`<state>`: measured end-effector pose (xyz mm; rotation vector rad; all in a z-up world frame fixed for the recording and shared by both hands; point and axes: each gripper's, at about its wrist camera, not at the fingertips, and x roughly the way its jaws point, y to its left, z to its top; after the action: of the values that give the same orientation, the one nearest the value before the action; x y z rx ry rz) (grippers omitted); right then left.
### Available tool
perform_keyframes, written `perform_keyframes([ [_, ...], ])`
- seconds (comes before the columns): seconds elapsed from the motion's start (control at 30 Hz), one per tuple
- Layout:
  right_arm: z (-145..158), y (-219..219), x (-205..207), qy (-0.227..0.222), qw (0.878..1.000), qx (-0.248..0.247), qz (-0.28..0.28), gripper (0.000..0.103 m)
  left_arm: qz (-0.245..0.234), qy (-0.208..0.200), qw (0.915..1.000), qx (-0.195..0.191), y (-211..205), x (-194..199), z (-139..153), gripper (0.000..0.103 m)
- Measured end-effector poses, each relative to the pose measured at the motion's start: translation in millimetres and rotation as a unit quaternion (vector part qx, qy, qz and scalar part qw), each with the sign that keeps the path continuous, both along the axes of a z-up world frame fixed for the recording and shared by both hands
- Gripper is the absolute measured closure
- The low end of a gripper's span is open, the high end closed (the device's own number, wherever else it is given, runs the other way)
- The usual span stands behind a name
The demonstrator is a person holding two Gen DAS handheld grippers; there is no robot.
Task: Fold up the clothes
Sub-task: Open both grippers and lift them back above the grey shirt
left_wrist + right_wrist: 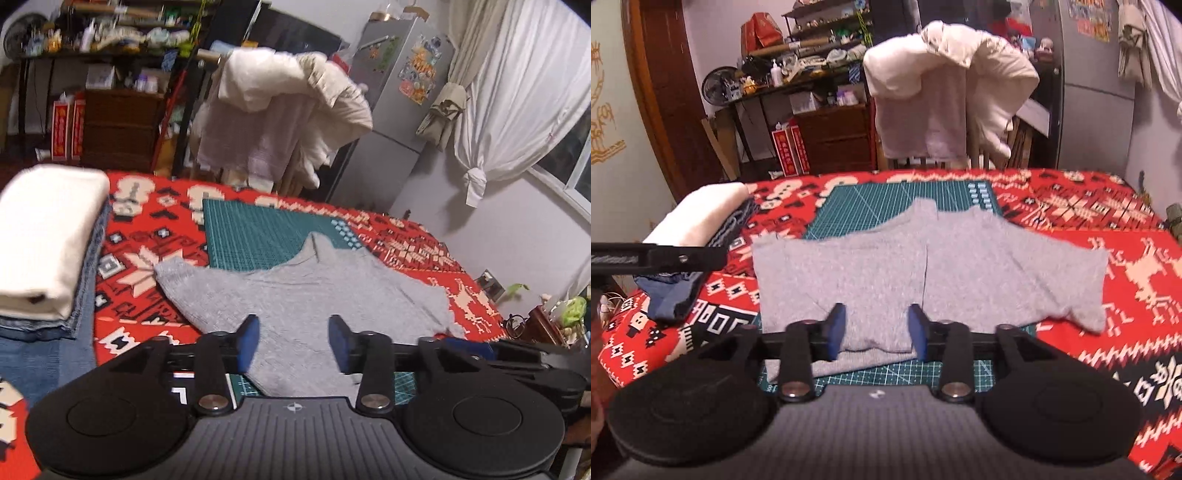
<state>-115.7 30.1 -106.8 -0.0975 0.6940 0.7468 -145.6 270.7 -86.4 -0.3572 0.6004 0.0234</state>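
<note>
Right wrist view: grey top (923, 273) flat on mat (871, 206), both jaws open, empty. Better to grip near hem corners evenly, fold far, keep edges aligned.

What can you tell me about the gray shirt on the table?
The gray shirt looks like soft, heathered knit. It lies flat and partly folded on a green cutting mat over a red patterned cloth, with a pointed part toward the far side and short sleeves spread sideways. Its near edge is doubled over. Both hand-held grippers, left and right, are open above it, gripping nothing.
</note>
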Motion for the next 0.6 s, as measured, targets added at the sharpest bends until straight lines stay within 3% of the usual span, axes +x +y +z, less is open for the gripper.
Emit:
perform_keyframes([
  [0.1,10,-6,-6,-0.015,1.0,0.001,-0.009,0.021,0.018,-0.005,0.9998,0.011,-10,-11,11,0.031],
  [0.2,20,-9,-10,-0.032,0.999,-0.004,-0.005,0.012,0.037,-0.008,0.9988,0.03,-19,-19,19,0.029],
  [0.3,34,-15,-16,-0.052,0.999,-0.003,-0.007,0.001,0.054,-0.015,0.9971,0.051,-29,-26,26,0.016],
  [0.4,48,-23,-21,-0.065,0.998,0.005,-0.016,0.0,0.066,-0.032,0.9949,0.069,-39,-33,32,0.004],
  [0.6,69,-31,-20,-0.067,0.997,0.018,-0.027,0.0,0.088,-0.046,0.9905,0.095,-53,-38,39,0.001],
])
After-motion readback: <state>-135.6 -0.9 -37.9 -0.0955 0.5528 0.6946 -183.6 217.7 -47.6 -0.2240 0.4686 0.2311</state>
